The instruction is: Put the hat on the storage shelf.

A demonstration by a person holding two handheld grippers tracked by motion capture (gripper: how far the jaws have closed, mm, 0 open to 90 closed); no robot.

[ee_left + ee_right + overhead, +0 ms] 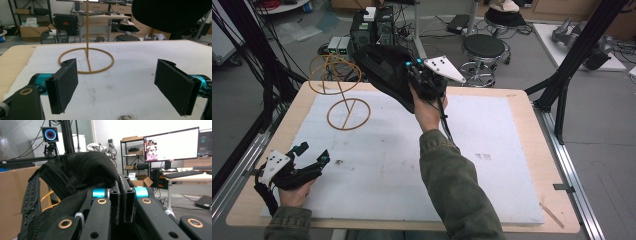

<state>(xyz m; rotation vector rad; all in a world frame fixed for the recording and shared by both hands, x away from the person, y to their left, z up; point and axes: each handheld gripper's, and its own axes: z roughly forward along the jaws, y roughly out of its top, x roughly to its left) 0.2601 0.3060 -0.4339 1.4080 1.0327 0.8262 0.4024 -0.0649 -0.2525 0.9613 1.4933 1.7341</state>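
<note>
A black mesh cap [384,70] hangs in the air over the table's far edge, with my right gripper [408,70] shut on its fabric. In the right gripper view the jaws [122,197] are pressed together on the cap [80,172], whose holed strap hangs at the left. A golden wire stand [348,114], a base ring with a pole and a top ring, rises just left of the cap. My left gripper [314,154] rests open at the near left of the table. Its jaws [116,85] are wide apart with nothing between them, facing the stand [86,60]; the cap [170,12] looms at upper right.
A white foam mat [492,150] covers most of the wooden table [532,115]. Black frame posts [572,60] stand at the right and left. Beyond the far edge are a round stool [483,47] and equipment boxes [372,27] on the floor.
</note>
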